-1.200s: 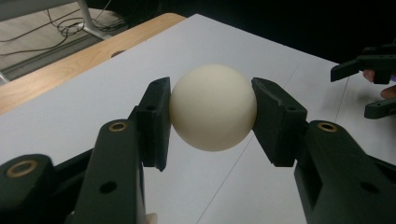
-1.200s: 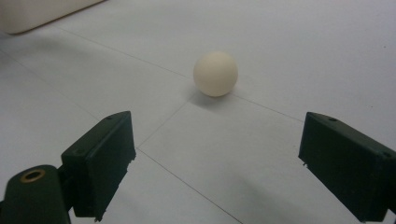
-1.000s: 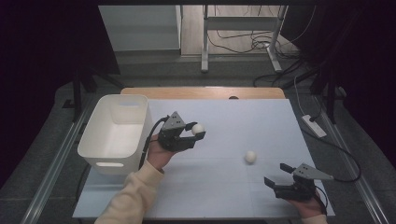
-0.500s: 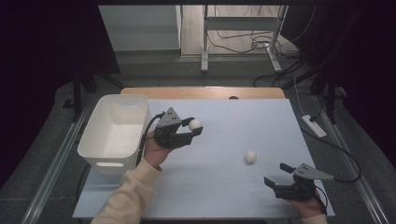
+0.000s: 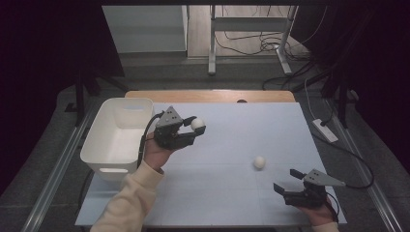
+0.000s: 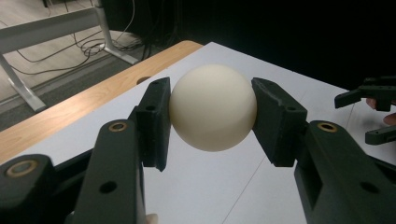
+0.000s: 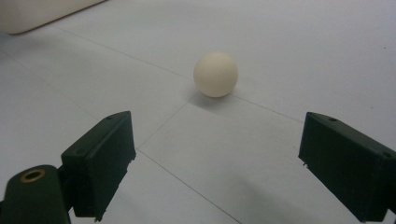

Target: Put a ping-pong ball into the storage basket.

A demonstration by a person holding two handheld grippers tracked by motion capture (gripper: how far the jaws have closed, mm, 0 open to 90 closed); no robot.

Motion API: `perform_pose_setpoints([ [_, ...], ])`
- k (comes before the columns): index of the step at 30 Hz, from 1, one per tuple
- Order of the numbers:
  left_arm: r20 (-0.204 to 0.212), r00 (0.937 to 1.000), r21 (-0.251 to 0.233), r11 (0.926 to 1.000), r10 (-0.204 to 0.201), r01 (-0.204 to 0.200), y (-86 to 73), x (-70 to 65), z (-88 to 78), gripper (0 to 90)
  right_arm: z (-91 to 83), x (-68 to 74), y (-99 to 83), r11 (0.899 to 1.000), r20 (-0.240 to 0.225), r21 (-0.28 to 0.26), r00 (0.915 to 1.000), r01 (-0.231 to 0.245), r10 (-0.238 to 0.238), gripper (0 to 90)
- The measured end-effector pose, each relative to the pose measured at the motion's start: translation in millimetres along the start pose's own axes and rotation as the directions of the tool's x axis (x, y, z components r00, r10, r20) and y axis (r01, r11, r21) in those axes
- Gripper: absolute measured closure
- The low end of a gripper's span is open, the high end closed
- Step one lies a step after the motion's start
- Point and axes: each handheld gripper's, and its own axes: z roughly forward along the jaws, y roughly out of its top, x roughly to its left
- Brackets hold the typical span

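So far the white bin [image 5: 116, 137] at the left of the surface [image 5: 232, 193] looks empty, so by my reading about half the work is in hand: one ball is picked up but not yet dropped in, and the other is still to be fetched. Just right of the bin, the left gripper [image 5: 193, 127] is held above the surface, its fingers [image 6: 154, 121] clenched on the held ball [image 6: 213, 113]. Further right, the second ball [image 5: 259, 162] lies on the surface, and the right gripper [image 5: 286, 186] sits low at the near edge, pointed at it with fingers [image 7: 100, 156] spread wide and nothing between them.
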Motion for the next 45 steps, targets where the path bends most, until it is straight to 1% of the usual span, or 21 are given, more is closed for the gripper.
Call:
perform_pose_setpoints([
  [5, -0.009, 1.0000, -0.005, 1.0000, -0.003, 0.003, 2.0, 2.9, -3.7, 50.6, 0.1, -0.2, 0.1, 1.000, 0.000, 0.001, 1.0000, 0.000, 0.000, 10.4],
  [8, -0.018, 0.9998, -0.014, 0.9998, -0.012, 0.012, 3.4, 4.9, -7.2, 50.6, 0.0, -0.1, 0.2, 1.000, 0.000, 0.000, 1.0000, 0.001, -0.001, 10.5],
  [13, -0.035, 0.9992, -0.018, 0.9997, -0.017, 0.016, 4.3, 8.9, -13.0, 50.7, 0.0, 0.0, 0.3, 1.000, 0.000, -0.001, 1.0000, 0.001, -0.001, 10.4],
  [26, -0.060, 0.9979, -0.031, 0.9993, -0.024, 0.022, 6.5, 16.0, -25.7, 50.6, -0.5, 0.2, 0.6, 1.000, 0.002, -0.001, 1.0000, 0.001, -0.001, 10.5],
  [32, -0.074, 0.9965, -0.036, 0.9987, -0.040, 0.037, 5.7, 21.9, -30.4, 50.6, -0.4, 0.0, 0.6, 1.000, 0.001, -0.001, 1.0000, 0.001, -0.001, 10.4],
  [36, -0.086, 0.9953, -0.045, 0.9982, -0.044, 0.040, 4.8, 24.8, -34.3, 50.6, -0.3, 0.6, 0.7, 1.000, 0.001, 0.000, 1.0000, 0.001, -0.001, 10.5],
  [45, -0.110, 0.9924, -0.048, 0.9976, -0.056, 0.051, 2.5, 31.4, -41.1, 50.6, 0.1, 0.6, 0.8, 1.000, 0.001, 0.000, 1.0000, 0.000, 0.000, 10.5],
])
